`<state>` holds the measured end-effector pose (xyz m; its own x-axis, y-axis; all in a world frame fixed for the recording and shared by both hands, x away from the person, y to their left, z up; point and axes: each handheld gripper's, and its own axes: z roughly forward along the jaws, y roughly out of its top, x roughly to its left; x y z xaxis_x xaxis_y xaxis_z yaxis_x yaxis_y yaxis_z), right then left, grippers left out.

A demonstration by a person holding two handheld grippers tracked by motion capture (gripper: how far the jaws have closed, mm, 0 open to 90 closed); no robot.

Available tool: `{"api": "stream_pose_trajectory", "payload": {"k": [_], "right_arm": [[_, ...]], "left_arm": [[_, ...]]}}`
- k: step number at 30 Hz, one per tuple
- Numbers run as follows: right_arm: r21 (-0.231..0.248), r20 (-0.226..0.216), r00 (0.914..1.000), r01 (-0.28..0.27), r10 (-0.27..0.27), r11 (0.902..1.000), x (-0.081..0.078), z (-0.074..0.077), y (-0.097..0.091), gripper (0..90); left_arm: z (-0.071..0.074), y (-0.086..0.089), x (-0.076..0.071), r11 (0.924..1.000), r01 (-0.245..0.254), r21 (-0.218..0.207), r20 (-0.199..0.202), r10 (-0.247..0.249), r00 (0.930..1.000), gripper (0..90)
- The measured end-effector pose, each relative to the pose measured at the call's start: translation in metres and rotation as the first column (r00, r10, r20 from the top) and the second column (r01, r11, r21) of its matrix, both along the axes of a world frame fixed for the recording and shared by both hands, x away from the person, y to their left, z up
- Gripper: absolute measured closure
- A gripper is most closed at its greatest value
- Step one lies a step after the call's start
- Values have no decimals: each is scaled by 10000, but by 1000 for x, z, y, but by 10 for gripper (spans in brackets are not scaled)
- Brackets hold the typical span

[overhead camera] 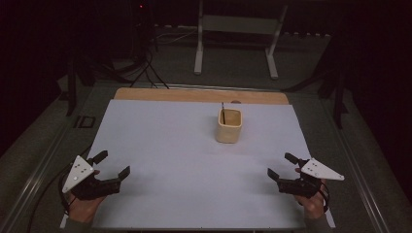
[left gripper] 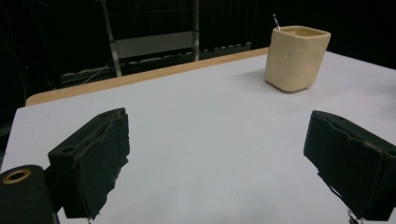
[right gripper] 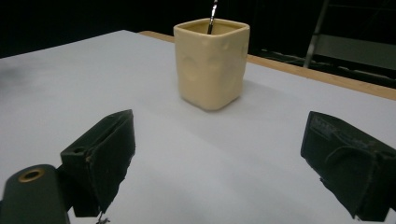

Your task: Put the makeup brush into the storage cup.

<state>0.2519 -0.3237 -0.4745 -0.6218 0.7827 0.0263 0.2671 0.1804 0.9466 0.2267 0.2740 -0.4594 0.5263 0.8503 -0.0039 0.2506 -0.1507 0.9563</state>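
While the cup [overhead camera: 229,125] stands upright far on the bench [overhead camera: 170,160]; thin stick [overhead camera: 223,111] inside | left gripper [overhead camera: 113,165] wide, empty | right gripper [overhead camera: 281,166] wide, empty

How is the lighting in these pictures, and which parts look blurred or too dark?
High view: the white table cover is evenly lit, the room behind nearly black. Left gripper view: the cream cup looks fairly sharp and casts a soft shadow; the near jaws are blurred. Right gripper view: background black, jaws soft.

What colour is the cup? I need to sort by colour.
Cream, a pale yellow; the cup shows best in the right gripper view.
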Motion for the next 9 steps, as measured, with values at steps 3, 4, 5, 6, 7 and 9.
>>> {"api": "stream_pose_trajectory", "payload": {"k": [3, 4, 5, 6, 7, 9], "right_arm": [[-41, -50, 10000, -32, 32, 10000, -1, -1, 1, 98], [-41, -50, 10000, -32, 32, 10000, -1, -1, 1, 98], [-58, -45, 10000, -23, 23, 10000, -1, -1, 1, 98], [-77, -37, 10000, -22, 22, 10000, -1, -1, 0, 98], [-89, -31, 10000, 24, -24, 10000, -1, -1, 0, 98], [-87, -12, 10000, 40, -40, 10000, -1, -1, 0, 98]], "left_arm": [[-1, 0, -2, 10000, -36, 50, 11, 36, 10000, 73], [-1, 1, -2, 10000, -74, 50, 0, 74, 10000, 73], [-2, 1, -2, 9999, -107, 57, -29, 107, 9999, 73], [-2, 1, -2, 9999, -120, 57, -32, 120, 9999, 72], [-2, 2, -2, 9999, -135, 25, -37, 135, 9999, 63], [-2, 2, -2, 9997, -242, 6, -63, 242, 9997, 60]]}}
